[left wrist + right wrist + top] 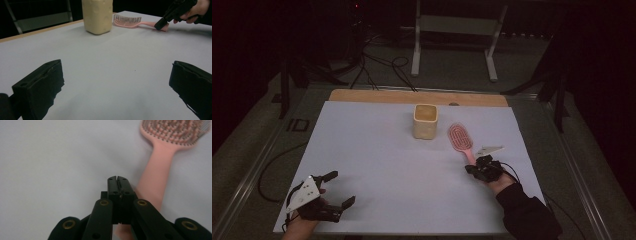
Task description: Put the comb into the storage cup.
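L gripper (332, 192): jaws wide apart, idle on the white mat (377, 165), well short of and left of the cream cup (425, 121). Pink hairbrush (460, 138): lies flat just right of cup, bristles up, handle toward the person. R gripper (117, 179): jaws pressed together, nothing between, tip over handle end, possibly touching it; contact unclear. Step: approach to grasp. Next: open jaws, straddle handle, close.

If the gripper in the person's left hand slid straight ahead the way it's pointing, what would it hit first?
Probably the cream cup. The left gripper, jaws wide apart, faces it across bare white table. The pink hairbrush lies off to one side, though depth is hard to judge.
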Motion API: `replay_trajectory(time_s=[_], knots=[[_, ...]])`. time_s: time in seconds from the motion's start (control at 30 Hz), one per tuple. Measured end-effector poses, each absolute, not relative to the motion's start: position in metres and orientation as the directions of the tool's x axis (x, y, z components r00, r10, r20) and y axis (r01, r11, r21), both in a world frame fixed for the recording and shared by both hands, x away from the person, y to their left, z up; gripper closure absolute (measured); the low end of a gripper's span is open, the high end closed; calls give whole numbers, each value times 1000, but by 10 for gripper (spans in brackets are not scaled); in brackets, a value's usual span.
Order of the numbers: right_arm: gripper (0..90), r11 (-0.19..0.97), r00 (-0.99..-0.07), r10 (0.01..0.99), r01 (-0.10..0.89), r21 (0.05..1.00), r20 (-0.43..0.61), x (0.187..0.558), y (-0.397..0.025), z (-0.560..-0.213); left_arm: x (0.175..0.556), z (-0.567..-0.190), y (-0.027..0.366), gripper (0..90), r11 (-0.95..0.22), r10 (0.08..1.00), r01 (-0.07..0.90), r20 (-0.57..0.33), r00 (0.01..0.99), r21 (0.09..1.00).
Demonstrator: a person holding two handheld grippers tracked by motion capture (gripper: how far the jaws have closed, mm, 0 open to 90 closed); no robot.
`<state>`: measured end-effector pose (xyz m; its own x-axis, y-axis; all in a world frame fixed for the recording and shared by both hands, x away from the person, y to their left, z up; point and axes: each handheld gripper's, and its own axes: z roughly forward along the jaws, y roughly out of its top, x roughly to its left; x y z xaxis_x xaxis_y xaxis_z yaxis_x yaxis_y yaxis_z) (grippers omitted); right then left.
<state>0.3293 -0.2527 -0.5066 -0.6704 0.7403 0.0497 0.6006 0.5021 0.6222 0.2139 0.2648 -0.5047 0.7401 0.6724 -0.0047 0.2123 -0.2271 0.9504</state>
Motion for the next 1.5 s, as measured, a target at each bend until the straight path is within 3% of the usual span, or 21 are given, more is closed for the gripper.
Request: replay_trajectory(time_s=[1.2, 1.5], knots=[[896, 445, -564, 826, 645, 622, -6, 330, -308, -506, 214, -505, 265, 0, -228, 673, 214, -5, 740, 950], [896, 472, -609, 793, 596, 649, -17, 324, -302, -489, 214, -505, 264, 0, -229, 673, 214, -5, 740, 950]])
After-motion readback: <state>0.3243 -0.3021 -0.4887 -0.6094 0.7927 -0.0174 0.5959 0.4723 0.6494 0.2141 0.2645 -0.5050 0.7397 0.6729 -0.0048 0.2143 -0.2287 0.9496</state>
